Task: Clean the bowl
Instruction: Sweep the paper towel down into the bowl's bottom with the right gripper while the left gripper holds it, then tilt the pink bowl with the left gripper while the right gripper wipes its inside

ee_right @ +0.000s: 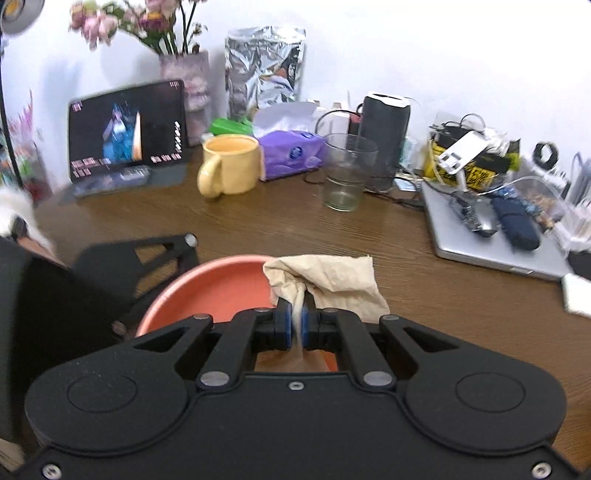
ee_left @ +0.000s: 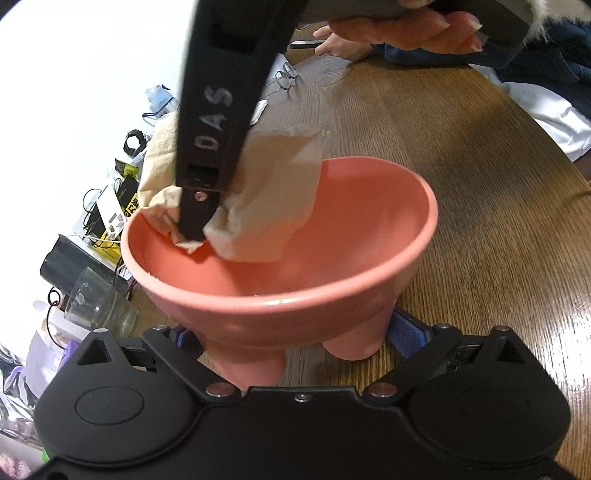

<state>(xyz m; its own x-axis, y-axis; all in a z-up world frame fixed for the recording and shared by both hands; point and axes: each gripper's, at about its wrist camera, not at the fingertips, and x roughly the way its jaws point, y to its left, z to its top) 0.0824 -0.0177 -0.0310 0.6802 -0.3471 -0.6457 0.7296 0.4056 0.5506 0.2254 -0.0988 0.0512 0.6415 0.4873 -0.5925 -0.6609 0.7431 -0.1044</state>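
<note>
Pink footed bowl [ee_left: 284,258] standing on the wooden table [ee_left: 461,206], close to the near edge, braced between the spread fingers of the left gripper [ee_left: 295,338] — blue pads against the outside of the base on either side, near the short feet. Whether clamped firmly on the bowl or only steadying it, impossible to tell.

Right gripper [ee_right: 295,325] closed tight on a crumpled beige paper towel [ee_right: 332,284], the blue pads pinching a fold between them. From the left wrist view, the same gripper reaching down into the bowl from above, with the towel [ee_left: 258,206] pressed against the inner wall at the far left side and spilling over the rim. A hand [ee_left: 406,29] gripping the handle at the top of that view.

Along the table's far edge, by the white wall: a tablet [ee_right: 127,129] with a lit screen, a yellow mug [ee_right: 229,166], a purple tissue pack [ee_right: 291,153], an empty glass [ee_right: 347,173], a foil bag [ee_right: 264,66] and a vase of flowers [ee_right: 184,74]. Towards the far right corner — a silver laptop [ee_right: 480,243] with a dark folded umbrella [ee_right: 517,225] lying on it, and a tangle of cables and packets behind. Right wrist view slightly blurred.
</note>
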